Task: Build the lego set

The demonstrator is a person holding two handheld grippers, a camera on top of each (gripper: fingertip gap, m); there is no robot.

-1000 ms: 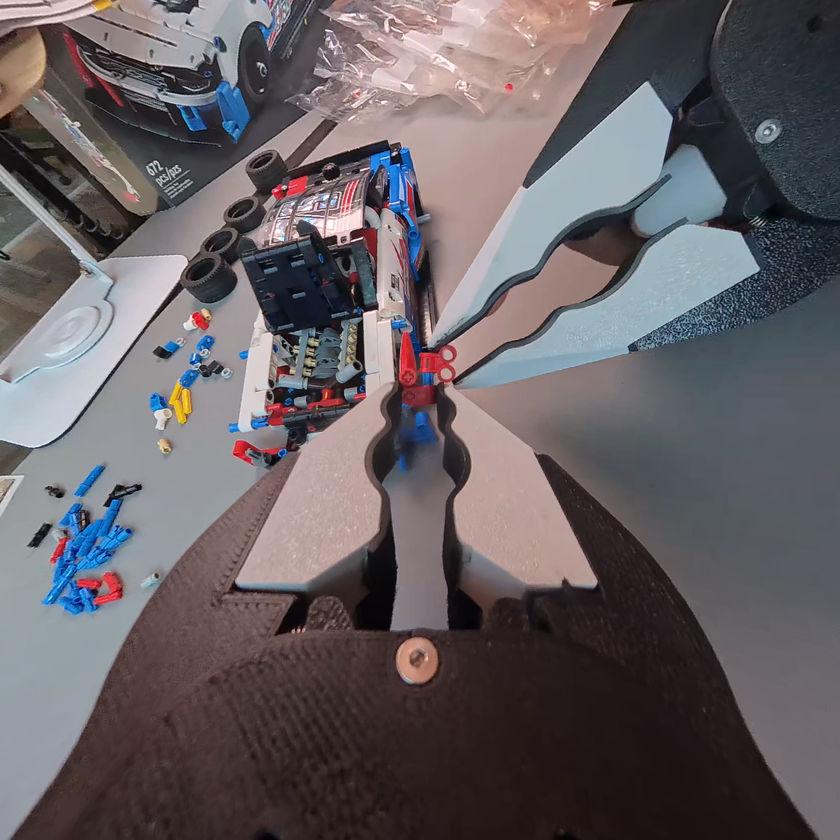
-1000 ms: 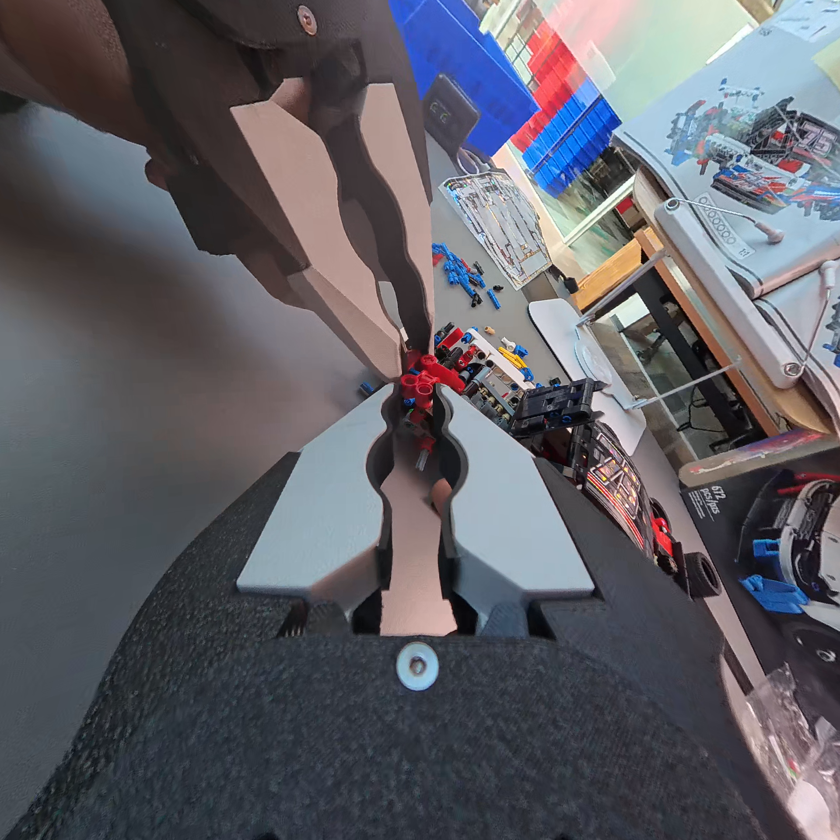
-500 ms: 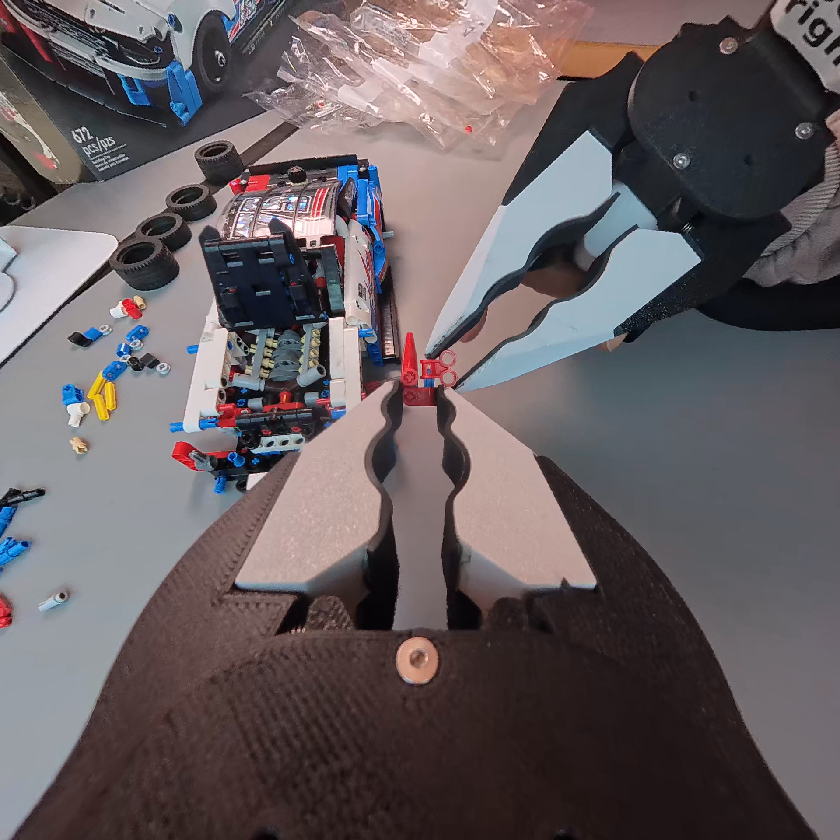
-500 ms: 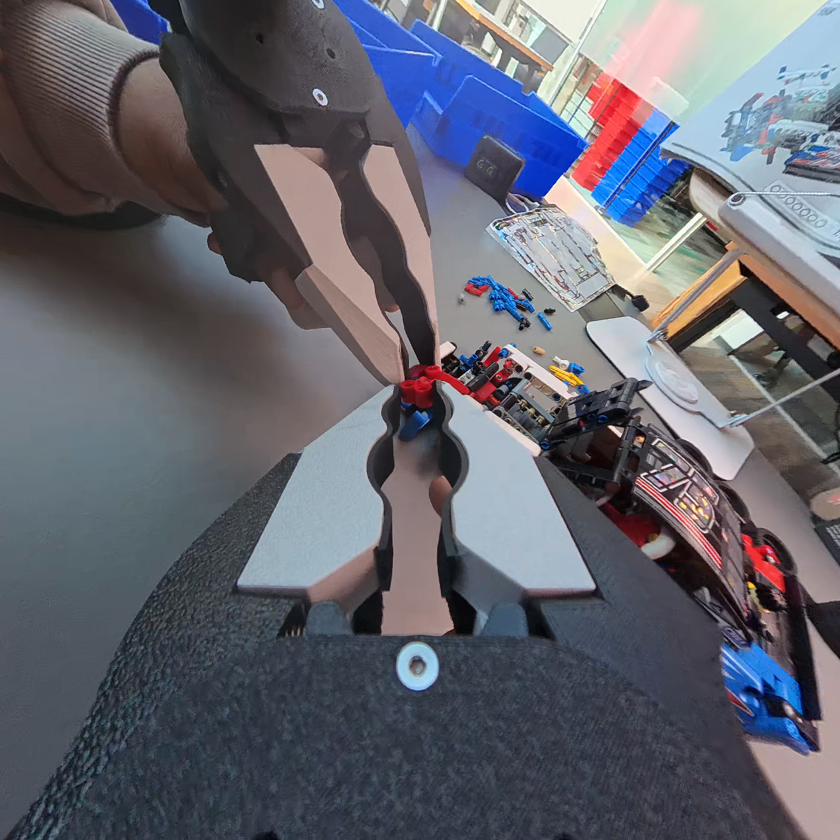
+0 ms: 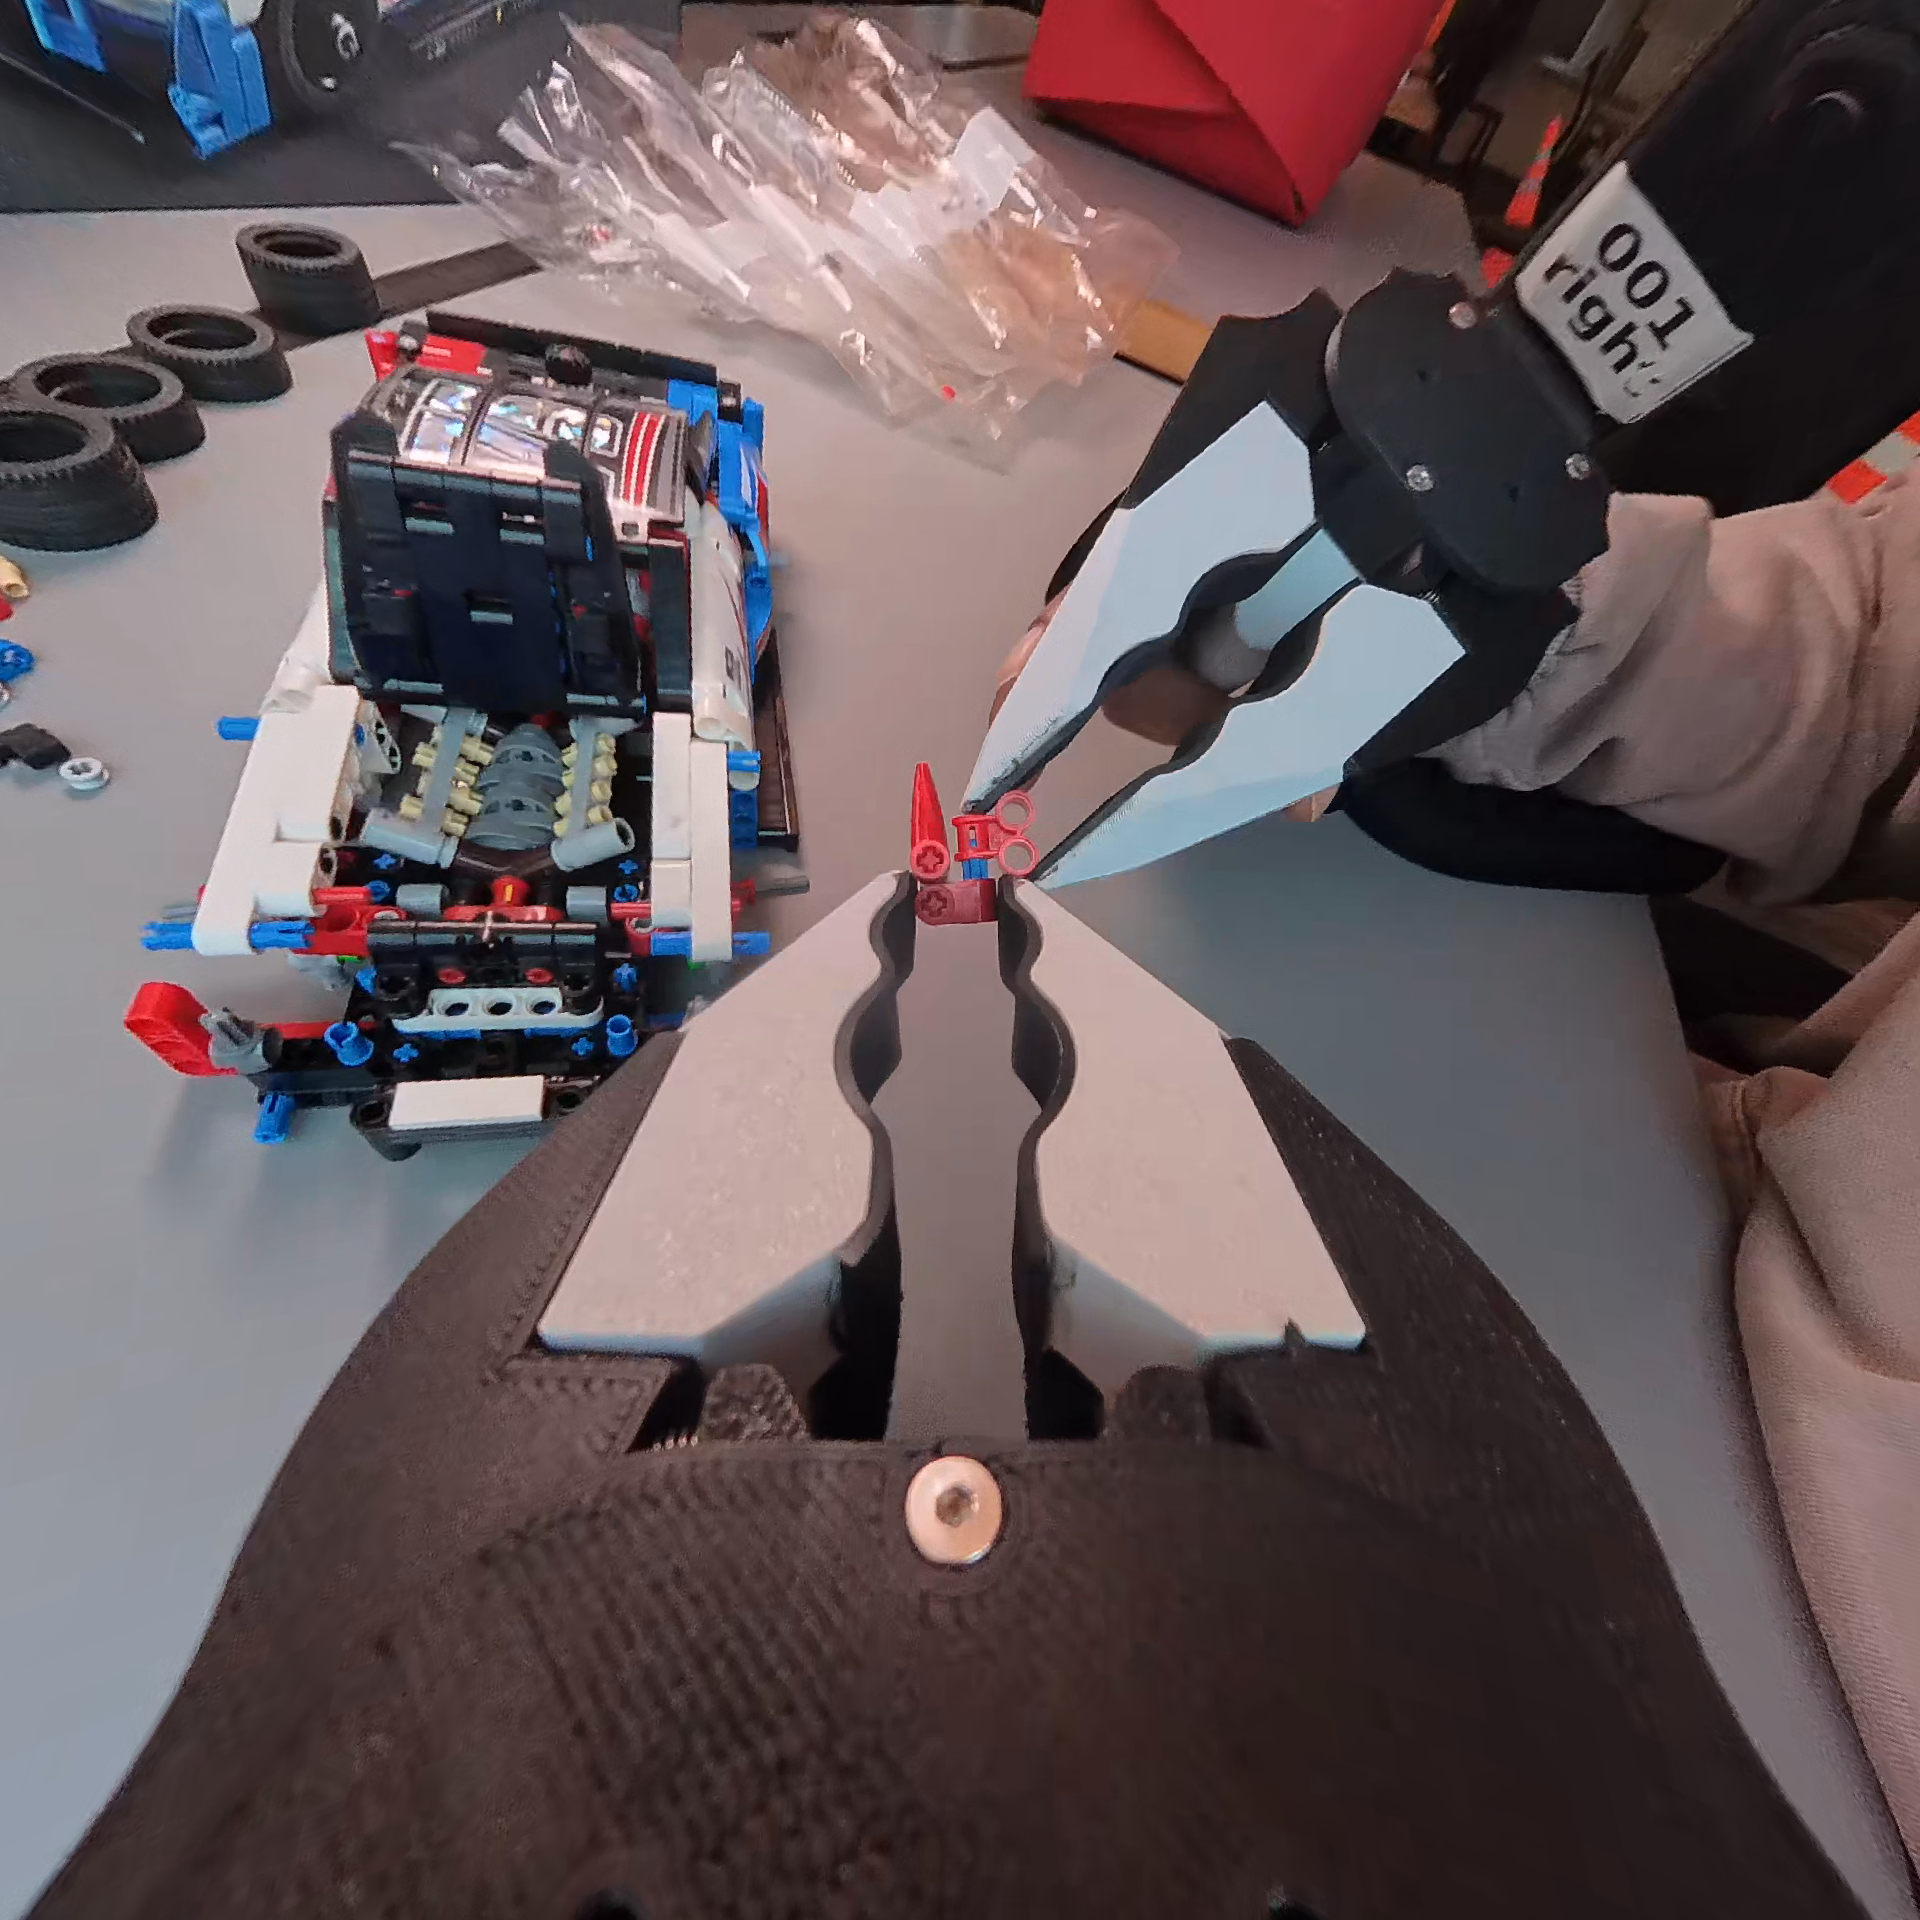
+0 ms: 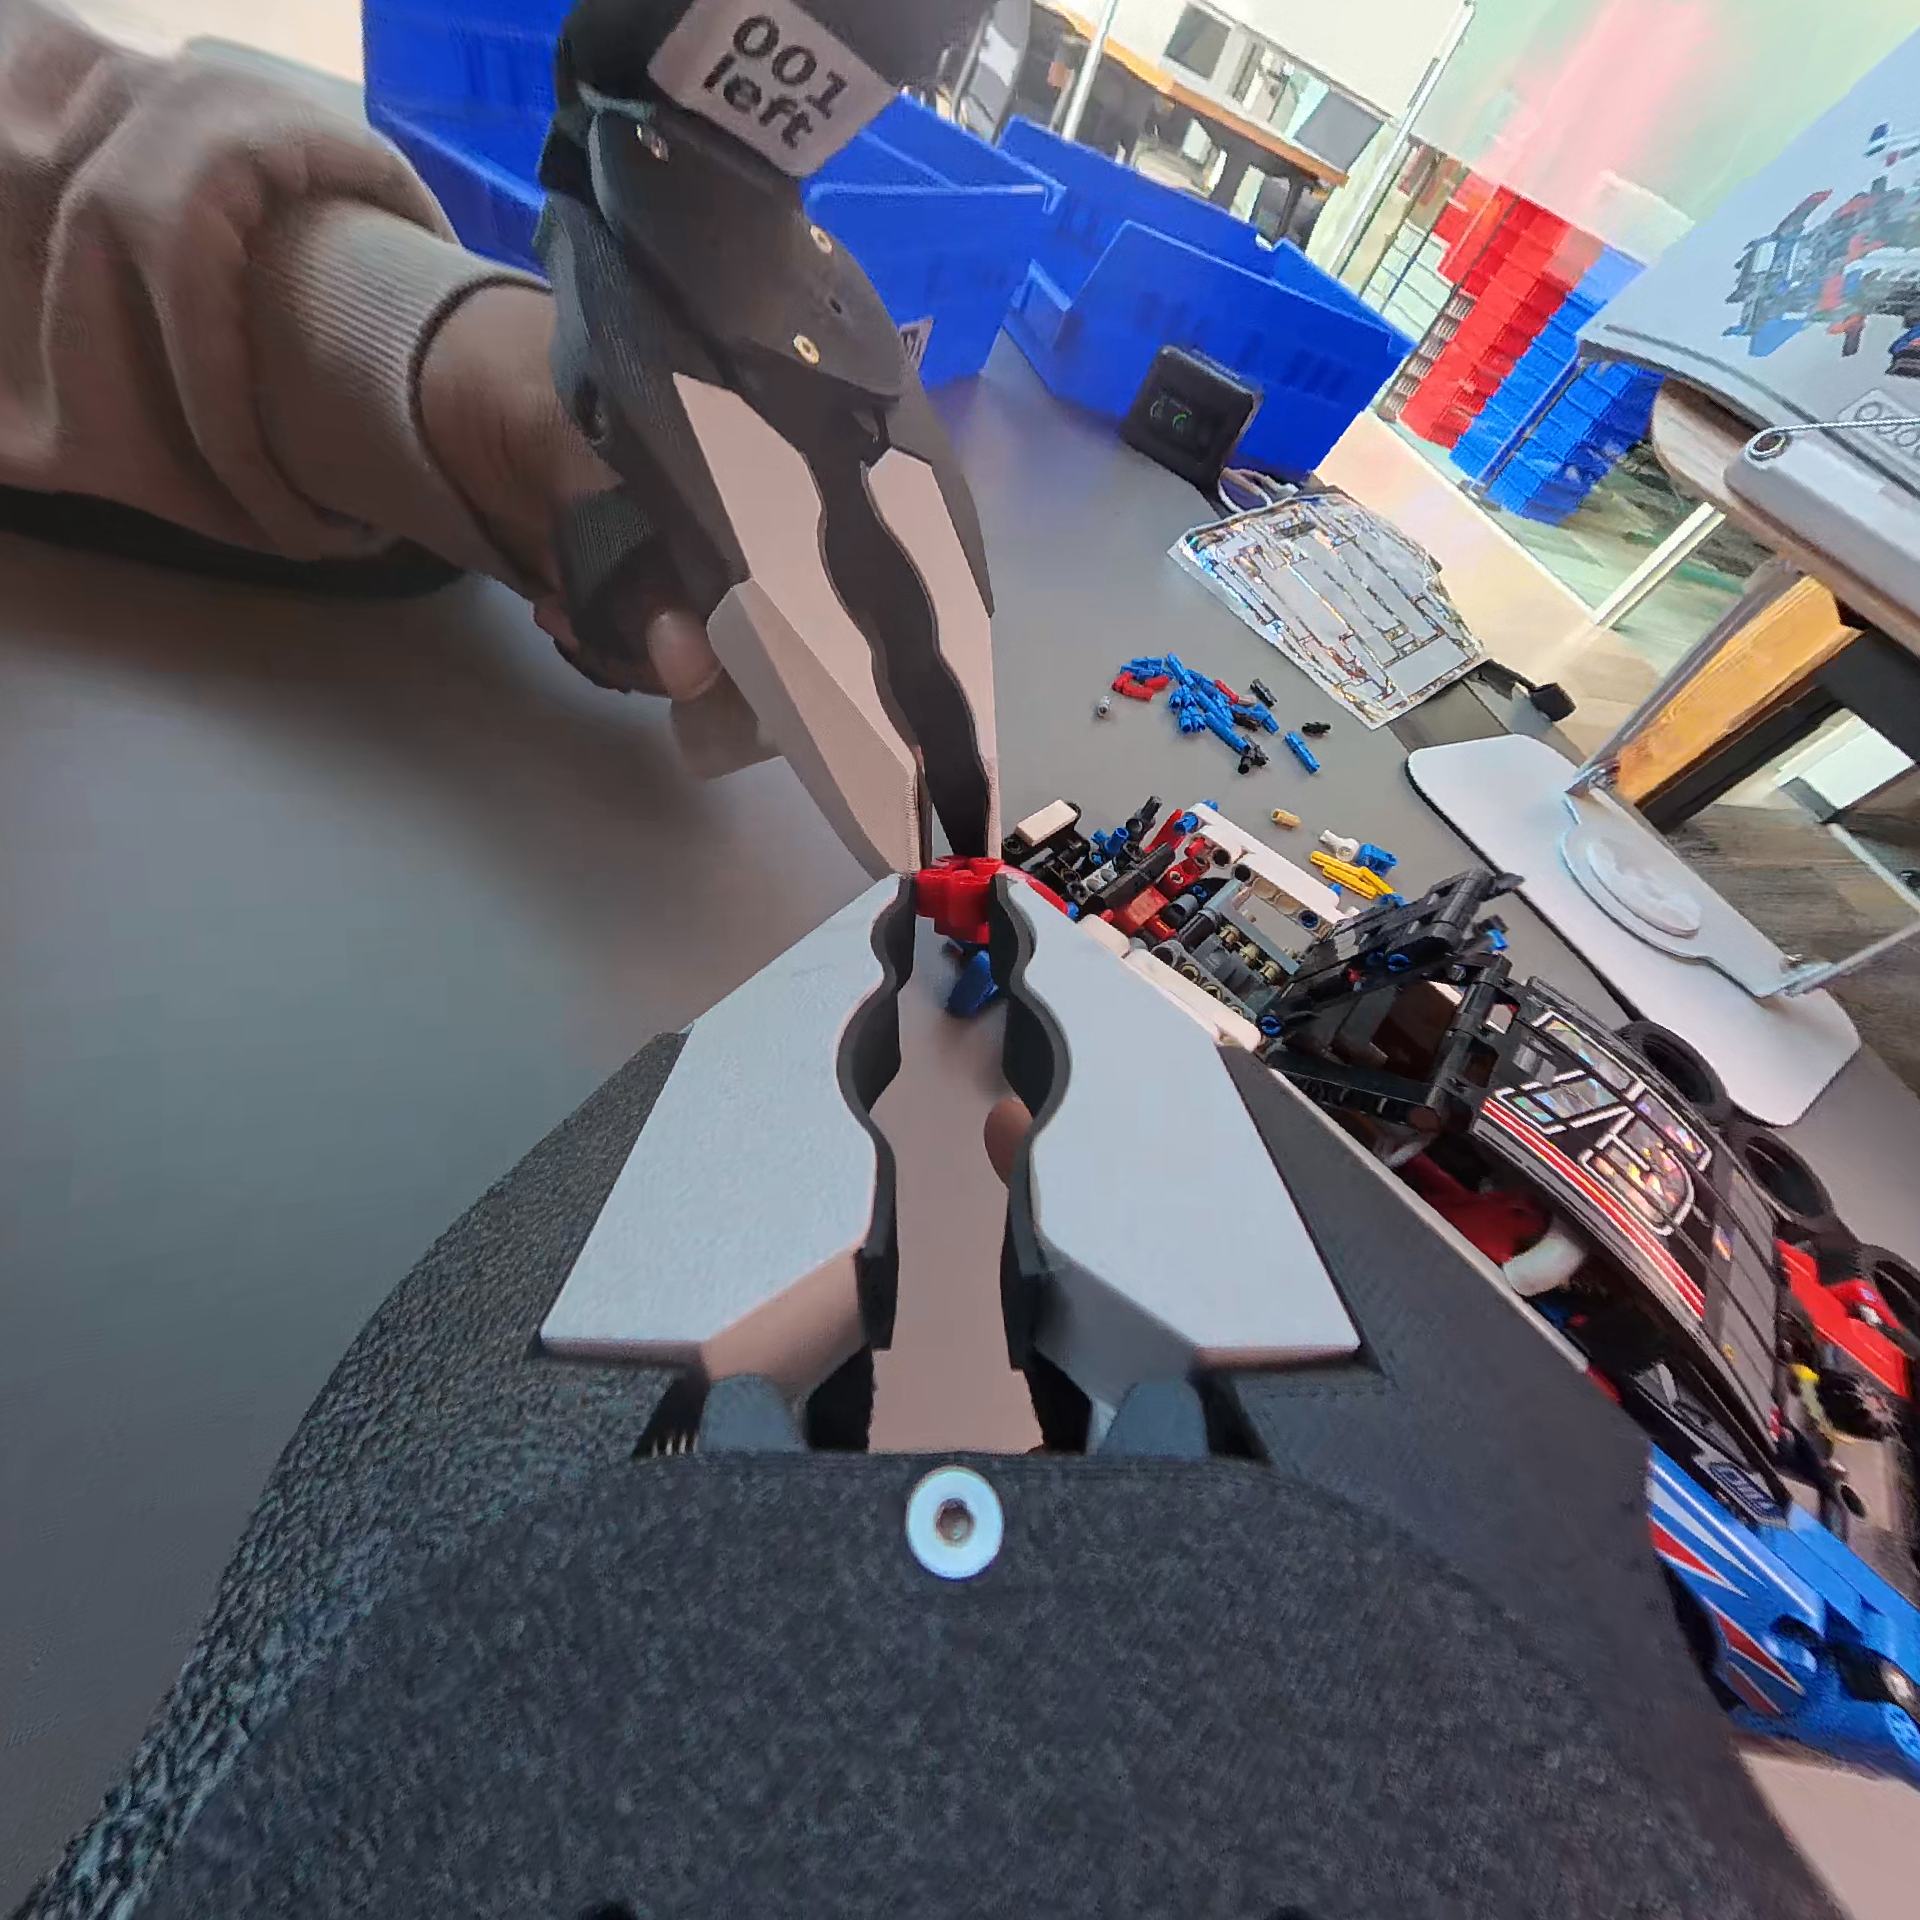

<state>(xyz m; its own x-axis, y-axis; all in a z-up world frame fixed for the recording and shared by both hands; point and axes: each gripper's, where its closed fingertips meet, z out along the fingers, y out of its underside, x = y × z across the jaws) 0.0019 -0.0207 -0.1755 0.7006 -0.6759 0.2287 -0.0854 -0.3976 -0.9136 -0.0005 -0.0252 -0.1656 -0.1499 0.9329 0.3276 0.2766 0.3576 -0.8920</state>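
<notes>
A small red Lego subassembly with a blue pin is held above the grey table, to the right of the car model. My left gripper is shut on its lower red connector. My right gripper comes in from the upper right and is shut on the two-ring red end. In the right wrist view my right gripper pinches the red subassembly, and the left gripper meets it from above. A blue piece shows below it. The part-built car model lies to the left and also shows in the right wrist view.
Loose black tyres and clear plastic bags lie behind the car. A pile of small blue and red pieces, an instruction booklet and a white stand base lie beyond it. Blue bins stand farther back. The grippers are tip to tip, or close to it. The blue piece is about 6 cm from my left fingertips.
Both grippers, still shut on the red subassembly, have drawn away from the car's side, which now lies farther left in the left wrist view.
</notes>
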